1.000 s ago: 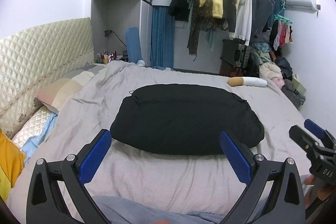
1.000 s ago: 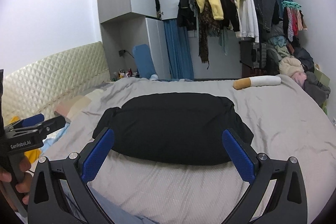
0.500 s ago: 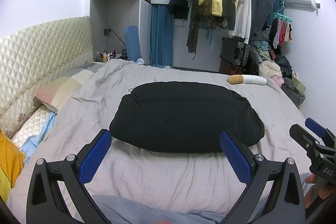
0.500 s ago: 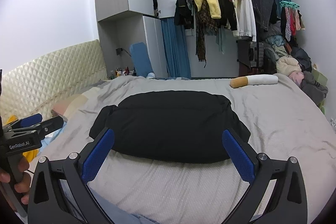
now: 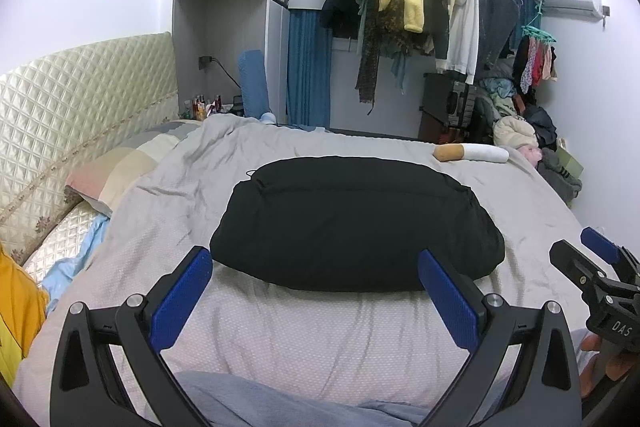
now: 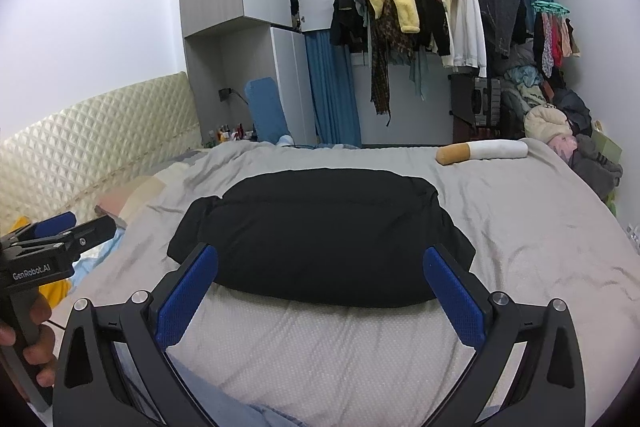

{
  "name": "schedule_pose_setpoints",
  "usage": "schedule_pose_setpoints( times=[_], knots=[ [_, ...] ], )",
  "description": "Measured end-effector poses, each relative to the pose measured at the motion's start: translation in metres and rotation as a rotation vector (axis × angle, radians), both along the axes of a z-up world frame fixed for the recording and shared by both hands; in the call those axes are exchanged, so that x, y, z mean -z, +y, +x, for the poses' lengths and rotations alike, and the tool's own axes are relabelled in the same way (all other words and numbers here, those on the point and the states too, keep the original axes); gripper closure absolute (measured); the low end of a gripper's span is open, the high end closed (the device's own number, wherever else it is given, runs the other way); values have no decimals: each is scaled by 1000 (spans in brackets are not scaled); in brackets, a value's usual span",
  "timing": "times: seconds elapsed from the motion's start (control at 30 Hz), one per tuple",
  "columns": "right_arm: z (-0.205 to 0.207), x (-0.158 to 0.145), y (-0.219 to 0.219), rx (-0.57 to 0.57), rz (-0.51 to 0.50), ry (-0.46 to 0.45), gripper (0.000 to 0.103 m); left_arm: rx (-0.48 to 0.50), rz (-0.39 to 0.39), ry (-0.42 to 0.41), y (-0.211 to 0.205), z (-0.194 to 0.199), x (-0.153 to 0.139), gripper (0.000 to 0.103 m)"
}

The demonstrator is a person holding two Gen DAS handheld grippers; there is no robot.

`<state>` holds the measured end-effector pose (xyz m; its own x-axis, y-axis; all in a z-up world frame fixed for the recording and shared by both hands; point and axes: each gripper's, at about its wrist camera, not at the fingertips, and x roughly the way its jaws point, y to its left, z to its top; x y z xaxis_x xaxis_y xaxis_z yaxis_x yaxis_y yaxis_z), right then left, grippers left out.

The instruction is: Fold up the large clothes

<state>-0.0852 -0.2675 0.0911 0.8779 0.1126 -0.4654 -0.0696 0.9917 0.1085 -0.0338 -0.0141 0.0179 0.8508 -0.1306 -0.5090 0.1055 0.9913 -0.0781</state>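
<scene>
A black garment [image 5: 356,223] [image 6: 320,235] lies folded into a thick oblong bundle in the middle of the grey bedspread [image 5: 320,331]. My left gripper [image 5: 316,291] is open, held back from the bundle's near edge with nothing between its blue pads. My right gripper [image 6: 320,291] is open too, also short of the bundle and empty. In the left wrist view the right gripper [image 5: 592,259] shows at the right edge, held by a hand. In the right wrist view the left gripper [image 6: 60,227] shows at the left edge, in a hand.
A cigarette-shaped bolster [image 5: 472,151] lies at the bed's far right. Pillows [image 5: 120,171] and a quilted headboard [image 5: 80,107] are on the left. A rack of hanging clothes [image 6: 420,7] and a clothes pile [image 6: 568,139] stand beyond the bed. Light blue fabric [image 5: 260,403] lies under the grippers.
Both grippers have tilted or risen slightly, so the bundle sits a little lower in each view. The garment itself has not moved; both grippers stay open.
</scene>
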Motion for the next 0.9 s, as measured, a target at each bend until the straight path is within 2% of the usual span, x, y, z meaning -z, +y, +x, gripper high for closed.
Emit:
schedule_pose_setpoints(
  times=[0.9],
  knots=[
    [-4,-4,0,6,-14,-9,0,15,-4,-14,1,-7,-6,0]
  ],
)
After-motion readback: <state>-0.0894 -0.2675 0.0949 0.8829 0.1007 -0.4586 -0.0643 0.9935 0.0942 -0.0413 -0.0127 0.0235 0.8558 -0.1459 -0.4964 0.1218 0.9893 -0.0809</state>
